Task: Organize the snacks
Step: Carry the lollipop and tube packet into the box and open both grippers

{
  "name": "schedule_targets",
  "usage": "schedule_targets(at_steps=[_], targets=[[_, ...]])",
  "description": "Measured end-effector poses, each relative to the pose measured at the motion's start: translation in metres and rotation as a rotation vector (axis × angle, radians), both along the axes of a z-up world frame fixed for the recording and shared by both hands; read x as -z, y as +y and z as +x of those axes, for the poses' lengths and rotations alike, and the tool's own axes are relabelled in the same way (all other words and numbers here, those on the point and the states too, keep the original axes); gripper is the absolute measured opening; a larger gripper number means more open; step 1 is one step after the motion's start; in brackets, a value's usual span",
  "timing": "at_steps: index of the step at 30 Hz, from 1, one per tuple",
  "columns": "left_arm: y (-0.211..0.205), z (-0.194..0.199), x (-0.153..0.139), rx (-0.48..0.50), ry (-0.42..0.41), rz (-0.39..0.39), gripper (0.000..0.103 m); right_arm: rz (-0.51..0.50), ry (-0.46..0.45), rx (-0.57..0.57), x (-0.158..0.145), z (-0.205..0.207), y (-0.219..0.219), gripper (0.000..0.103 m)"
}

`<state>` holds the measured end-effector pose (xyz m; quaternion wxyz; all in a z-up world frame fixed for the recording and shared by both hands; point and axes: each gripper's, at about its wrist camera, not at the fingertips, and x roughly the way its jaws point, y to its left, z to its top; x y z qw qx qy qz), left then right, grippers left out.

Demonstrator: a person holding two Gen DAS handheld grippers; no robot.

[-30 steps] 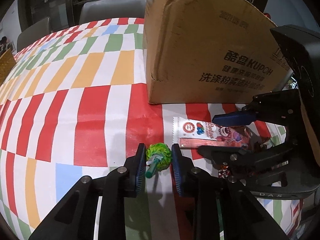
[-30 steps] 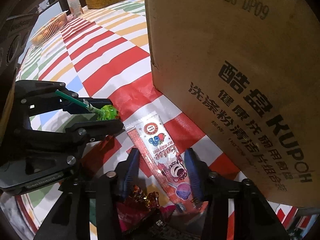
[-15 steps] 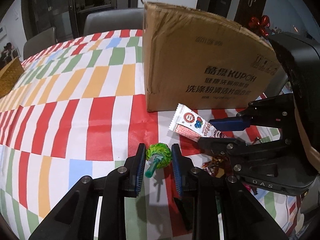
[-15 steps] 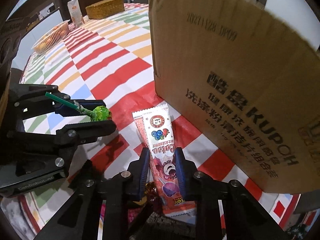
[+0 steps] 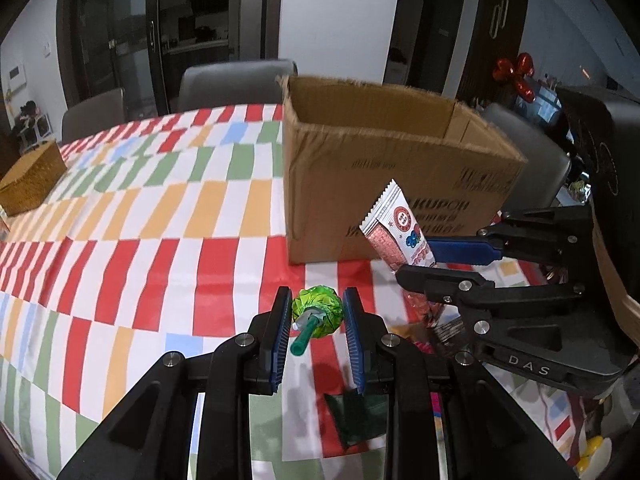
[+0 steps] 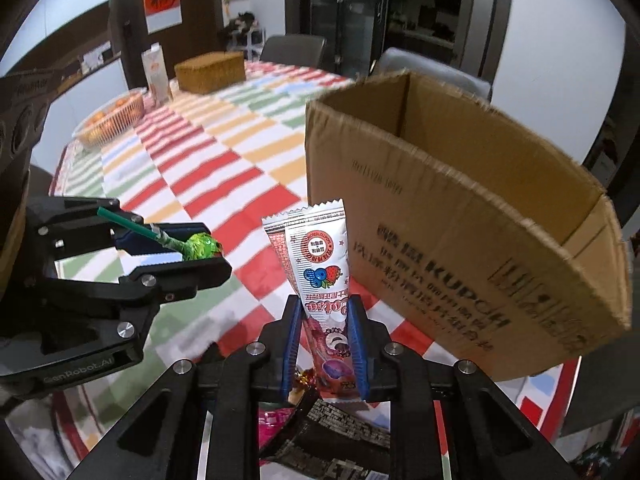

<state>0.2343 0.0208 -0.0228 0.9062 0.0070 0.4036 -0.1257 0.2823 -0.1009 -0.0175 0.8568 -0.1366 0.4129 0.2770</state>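
Left gripper (image 5: 316, 312) is nearly closed, pads clamped on the lollipop (image 5: 318, 311) head, green stick pointing back at the camera. Right gripper (image 6: 323, 332) jaws are closing, with the sachet (image 6: 320, 264) between them and the pads already pinching its lower half; its top sticks up free. We hold both above the table (image 5: 160, 208), just in front of the box (image 5: 384, 184), which sits open-topped near the table's right edge

Handling, as we judge it:
- lollipop: light, hard ball under crinkly wrapper. The grip on the head looks secure; the wrapper may slip a bit. The stick would be a worse hold, thin and prone to pivot
- sachet: light, soft, floppy foil, slick. Held low, so the free end can sag or catch the box rim. A mid-body pinch is fine; we shouldn't squeeze hard, the contents may be brittle

Around us:
- more wrapped snacks (image 6: 320, 412) in a heap under the right gripper, at the table's near edge
- wicker basket (image 6: 211, 72), a carton and a fruit tray (image 6: 112, 120) toward the far left, well apart from us
- chairs behind the far edge

In the way: the box's near wall is tall and its cut rim is ragged. We'd need both loads above that rim before going in. The grippers sit side by side, close together, so they could knock each other at the opening; going in one at a time looks safer
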Motion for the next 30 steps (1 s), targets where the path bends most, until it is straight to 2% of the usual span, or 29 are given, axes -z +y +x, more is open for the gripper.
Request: schedule_targets(at_steps=[16,23,30], targets=[[-0.021,-0.015,-0.069,0.033,-0.180,-0.005,0.026,0.140,-0.134,0.075,-0.066,-0.035,-0.034,0.024],[-0.030,-0.007,-0.096,0.050,-0.244,0.003,0.026,0.182,-0.194,0.123,-0.093,-0.035,-0.050,0.024],[-0.039,0.017,-0.116,0.063,-0.271,0.009,0.026,0.201,-0.224,0.177,-0.104,-0.025,-0.064,0.024]])
